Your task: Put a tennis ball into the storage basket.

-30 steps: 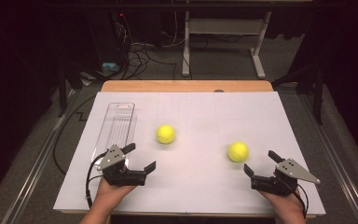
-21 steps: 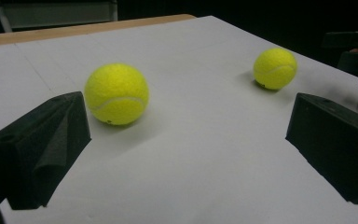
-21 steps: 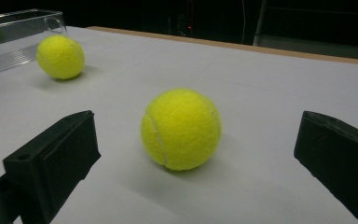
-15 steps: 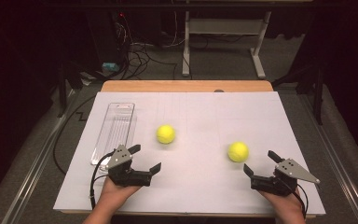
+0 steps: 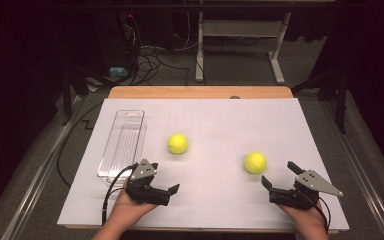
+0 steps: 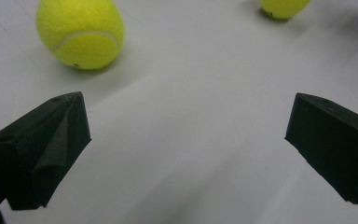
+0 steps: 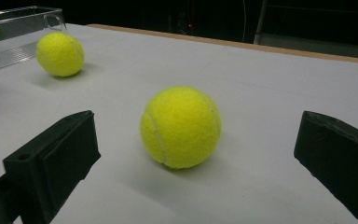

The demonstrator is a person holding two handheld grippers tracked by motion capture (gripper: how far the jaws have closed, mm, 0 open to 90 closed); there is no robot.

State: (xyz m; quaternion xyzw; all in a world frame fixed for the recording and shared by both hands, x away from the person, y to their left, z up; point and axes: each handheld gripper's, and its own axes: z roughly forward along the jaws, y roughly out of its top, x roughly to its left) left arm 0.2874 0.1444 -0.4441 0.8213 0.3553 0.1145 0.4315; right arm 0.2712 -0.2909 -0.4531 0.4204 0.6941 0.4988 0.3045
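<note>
From above, the table (image 5: 290, 92) carries a white sheet (image 5: 215, 125) across most of its top; on the sheet lie two tennis balls, the left tennis ball (image 5: 178, 143) near the middle and the right tennis ball (image 5: 255, 162) further toward the person's right and closer to the near edge; a clear plastic tray (image 5: 122, 142) lies lengthwise along the left side of the sheet, well apart from the nearer ball. The left gripper (image 5: 171, 192), held in the left hand (image 5: 130, 207), sits low at the near edge just past the tray's near end, jaws spread wide and holding nothing; the right gripper (image 5: 279, 176), in the right hand (image 5: 305, 215), sits at the near right with its jaws equally wide apart, pointing toward the right tennis ball, which lies just beyond its tips without touching them.

In the left gripper view, the two black jaws stand far apart with bare white sheet between them; the left tennis ball (image 6: 80, 32) rests ahead and off to the left of the gap, clear of the jaws; the right tennis ball (image 6: 283, 7) shows partly at the top edge.

In the right gripper view, the jaws are again wide; the right tennis ball (image 7: 181, 127) sits on the sheet ahead of the gap between them, touching neither; the left tennis ball (image 7: 59, 54) lies farther off, close to the clear plastic tray (image 7: 14, 35).
</note>
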